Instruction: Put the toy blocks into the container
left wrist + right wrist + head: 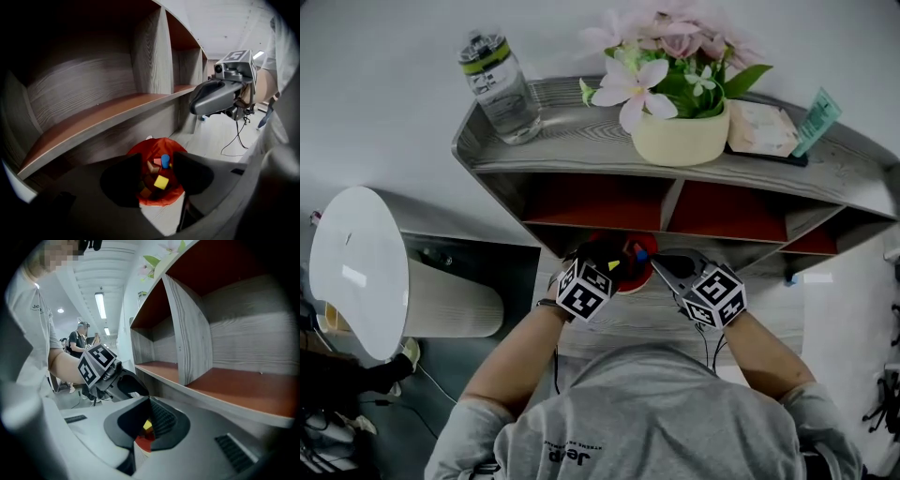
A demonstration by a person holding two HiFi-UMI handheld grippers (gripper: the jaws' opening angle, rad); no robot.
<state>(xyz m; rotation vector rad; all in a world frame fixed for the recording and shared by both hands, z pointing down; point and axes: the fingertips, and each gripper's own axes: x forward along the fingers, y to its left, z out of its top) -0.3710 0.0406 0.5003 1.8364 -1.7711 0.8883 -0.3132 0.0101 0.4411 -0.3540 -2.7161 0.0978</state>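
Toy blocks point(161, 182) are gathered in the red container point(156, 144) beneath the left gripper point(157, 164), which is spread and empty. The right gripper point(148, 404) is pressed together, empty. No loose block is seen, so the task is judged done.

A grey wood-grain shelf unit point(581, 141) stood against a white wall point(384, 47). Its open compartments were lined reddish-brown point(600, 202) and split by upright dividers point(150, 51). On top sat a clear water bottle point(499, 89), a cream pot of pink flowers point(680, 139) and a flat packet point(759, 127). A pale wood-grain desktop point(647, 314) lay below, beside a grey floor point(441, 375). Ceiling strip lights point(99, 304) glowed overhead.
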